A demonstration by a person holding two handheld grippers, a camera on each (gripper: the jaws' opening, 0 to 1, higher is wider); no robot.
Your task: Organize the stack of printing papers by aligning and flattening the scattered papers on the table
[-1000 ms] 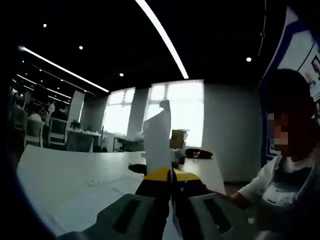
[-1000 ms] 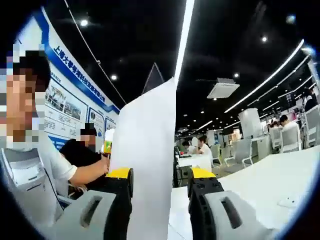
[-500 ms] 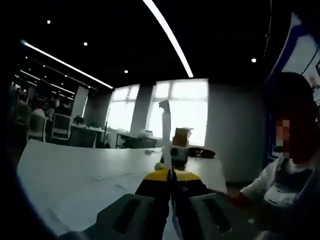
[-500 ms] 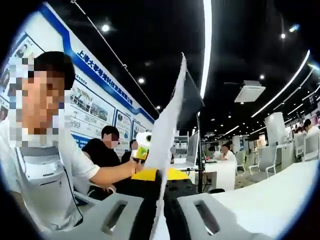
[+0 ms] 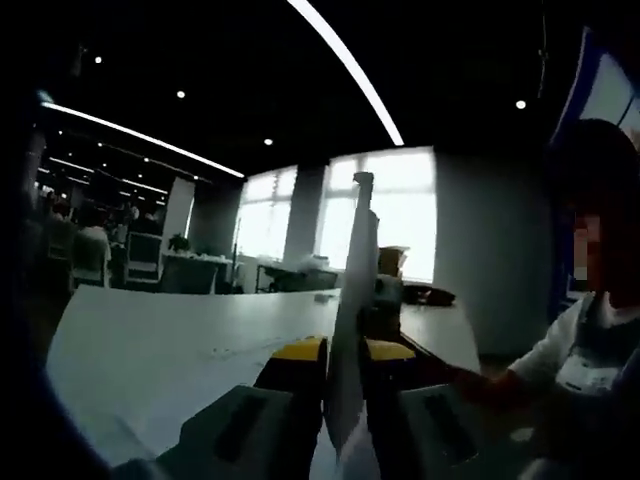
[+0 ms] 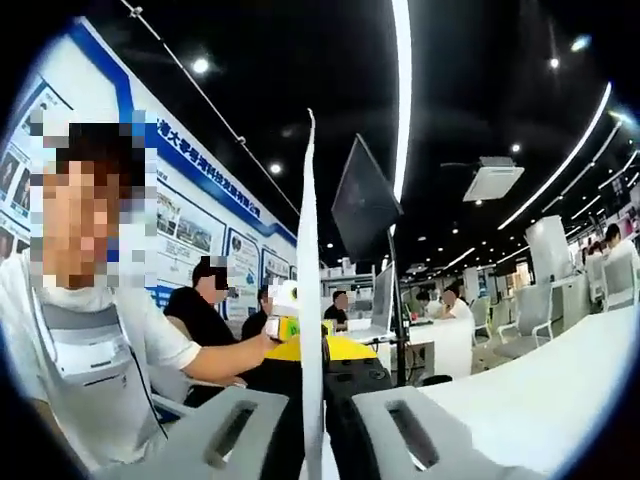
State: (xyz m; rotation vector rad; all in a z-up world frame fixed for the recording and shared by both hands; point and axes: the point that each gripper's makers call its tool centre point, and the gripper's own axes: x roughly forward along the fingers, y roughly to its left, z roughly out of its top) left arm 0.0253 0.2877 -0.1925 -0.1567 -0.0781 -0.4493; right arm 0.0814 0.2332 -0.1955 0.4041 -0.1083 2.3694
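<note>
A white sheet of paper (image 5: 357, 290) stands upright and almost edge-on between the yellow-tipped jaws of my left gripper (image 5: 345, 352), which is shut on its lower part. In the right gripper view the paper (image 6: 309, 290) is a thin vertical strip, and my right gripper (image 6: 322, 354) is shut on it. Both grippers hold the paper up above the white table (image 5: 150, 345). A person's hand (image 6: 262, 342) reaches in from the left, holding the other gripper (image 6: 285, 305) at the far end of the sheet.
The person in a white shirt (image 6: 75, 350) is close on the left, and on the right (image 5: 590, 340) in the left gripper view. A dark monitor (image 6: 364, 205) stands behind the paper. The table (image 6: 530, 390) stretches right. Seated people (image 6: 208, 310) and chairs (image 5: 145, 262) fill the background.
In the right gripper view the paper has turned from a broad face to edge-on, and the jaws went from apart to shut on it. The left gripper stayed shut; its view shifted slightly.
</note>
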